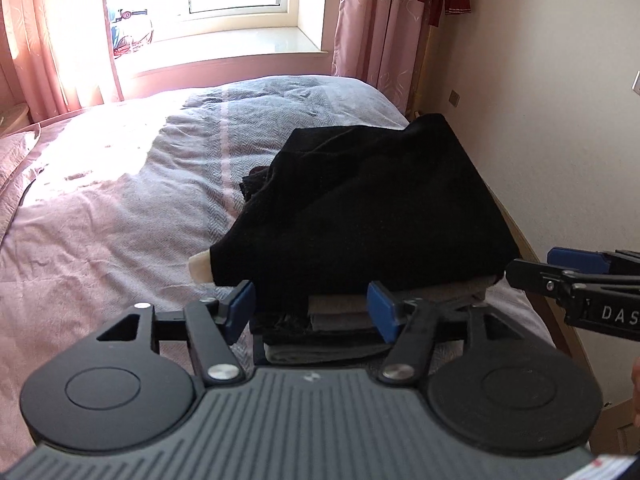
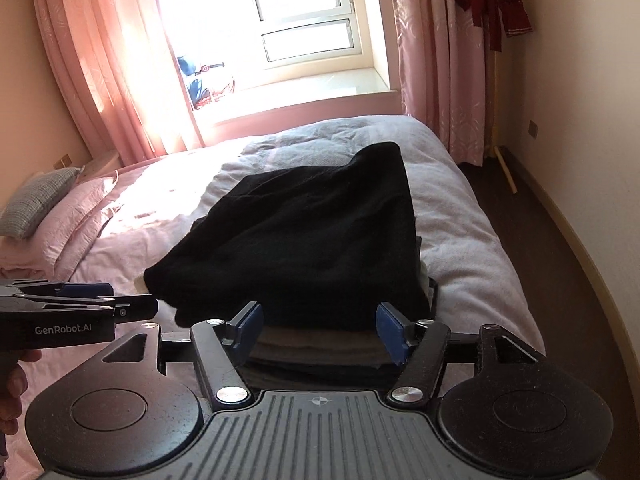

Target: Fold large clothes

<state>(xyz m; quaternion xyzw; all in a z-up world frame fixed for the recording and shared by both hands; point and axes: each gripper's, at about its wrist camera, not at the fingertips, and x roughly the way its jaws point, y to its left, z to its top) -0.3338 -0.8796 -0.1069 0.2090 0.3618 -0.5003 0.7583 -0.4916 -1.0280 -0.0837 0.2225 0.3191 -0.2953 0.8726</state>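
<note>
A black garment (image 1: 360,208) (image 2: 304,240) lies loosely folded on top of a stack of folded grey and dark clothes (image 1: 340,316) (image 2: 316,344) on the bed (image 1: 100,220) (image 2: 472,240). A pale tag or cuff (image 1: 200,266) sticks out at its left corner. My left gripper (image 1: 311,310) is open, its blue pads either side of the stack's near edge, gripping nothing. My right gripper (image 2: 320,330) is open in the same way at the stack's front. Each gripper appears side-on in the other's view: the right gripper (image 1: 532,270) beside the stack's right corner, the left gripper (image 2: 136,306) beside the garment's left corner.
Pink and grey pillows (image 2: 52,216) lie at the head of the bed on the left. A bright window (image 2: 304,20) with pink curtains (image 2: 100,60) is behind. A coat stand with a red garment (image 2: 494,4) stands by the right wall. Dark floor (image 2: 540,240) runs along the bed's right side.
</note>
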